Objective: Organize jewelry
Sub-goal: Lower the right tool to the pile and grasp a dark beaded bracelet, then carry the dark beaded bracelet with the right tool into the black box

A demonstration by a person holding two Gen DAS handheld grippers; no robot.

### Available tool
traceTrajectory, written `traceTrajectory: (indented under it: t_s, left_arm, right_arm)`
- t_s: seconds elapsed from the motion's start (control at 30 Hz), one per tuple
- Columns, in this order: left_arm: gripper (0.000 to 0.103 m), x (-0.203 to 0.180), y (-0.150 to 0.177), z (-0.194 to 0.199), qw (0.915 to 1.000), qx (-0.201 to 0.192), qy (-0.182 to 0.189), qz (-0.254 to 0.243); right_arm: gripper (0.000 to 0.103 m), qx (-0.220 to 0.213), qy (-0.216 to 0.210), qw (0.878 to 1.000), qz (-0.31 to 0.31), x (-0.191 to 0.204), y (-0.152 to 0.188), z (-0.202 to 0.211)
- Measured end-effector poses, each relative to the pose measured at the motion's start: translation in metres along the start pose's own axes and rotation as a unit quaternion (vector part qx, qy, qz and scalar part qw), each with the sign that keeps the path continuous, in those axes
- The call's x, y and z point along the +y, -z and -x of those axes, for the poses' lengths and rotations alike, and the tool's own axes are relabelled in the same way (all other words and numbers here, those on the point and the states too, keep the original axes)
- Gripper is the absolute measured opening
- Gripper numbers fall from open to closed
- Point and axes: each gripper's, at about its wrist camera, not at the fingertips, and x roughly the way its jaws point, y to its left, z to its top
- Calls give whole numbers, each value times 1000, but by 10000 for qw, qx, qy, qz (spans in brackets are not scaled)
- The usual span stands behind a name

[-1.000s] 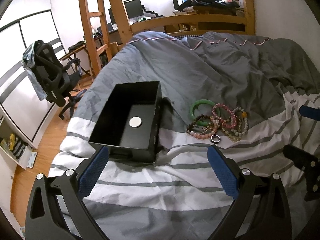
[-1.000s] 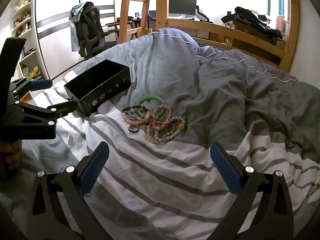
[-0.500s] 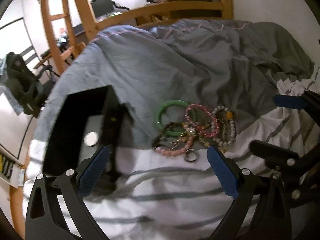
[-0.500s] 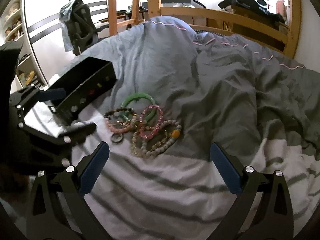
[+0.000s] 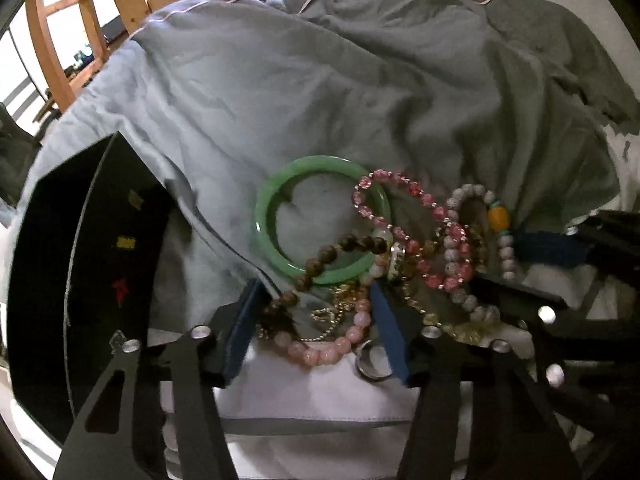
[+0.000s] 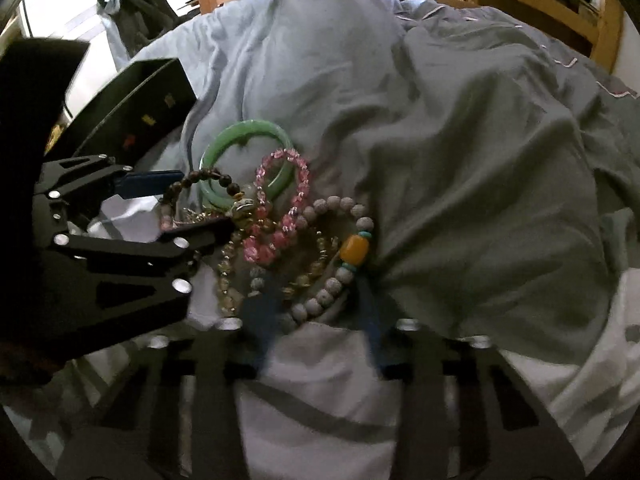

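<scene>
A pile of jewelry lies on the bed: a green bangle [image 5: 320,218] [image 6: 244,160], a pink crystal bracelet [image 5: 416,232], a dark brown bead bracelet [image 5: 320,268], a pale pink bead bracelet [image 5: 332,348], a grey bead bracelet with an amber bead [image 6: 354,246] and a silver ring [image 5: 372,364]. My left gripper [image 5: 316,320] is partly closed, its fingers straddling the pink and brown bracelets. My right gripper [image 6: 316,312] is partly closed around the near edge of the grey bead bracelet. A black open box [image 5: 60,264] [image 6: 148,100] stands left of the pile.
The bed has a rumpled grey duvet [image 5: 360,80] and a white striped sheet [image 5: 304,432]. A wooden bed frame and ladder [image 5: 52,40] stand behind. An office chair with clothes [image 6: 132,4] is at the far left.
Both grippers have moved forward and down onto the jewelry pile and narrowed their jaws. The box has shifted to the left edge of the left view.
</scene>
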Motion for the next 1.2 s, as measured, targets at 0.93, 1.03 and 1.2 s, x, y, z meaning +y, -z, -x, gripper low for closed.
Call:
traceTrajectory:
  t_s: [0.93,1.03,1.2]
  left_arm:
    - [8,39,22,102,9895,-937,758,798]
    - [8,45,24,113,9872,-1021,856,874]
    - [8,62,27,130,9824,-1178,1050,1000]
  right_arm:
    - [9,-1691,-741,9818,-450,1,-9,107]
    - [9,-1749,-762,9809,-386,7,-9,116]
    - [9,-1823,-862,9789,-321,16,-11,124]
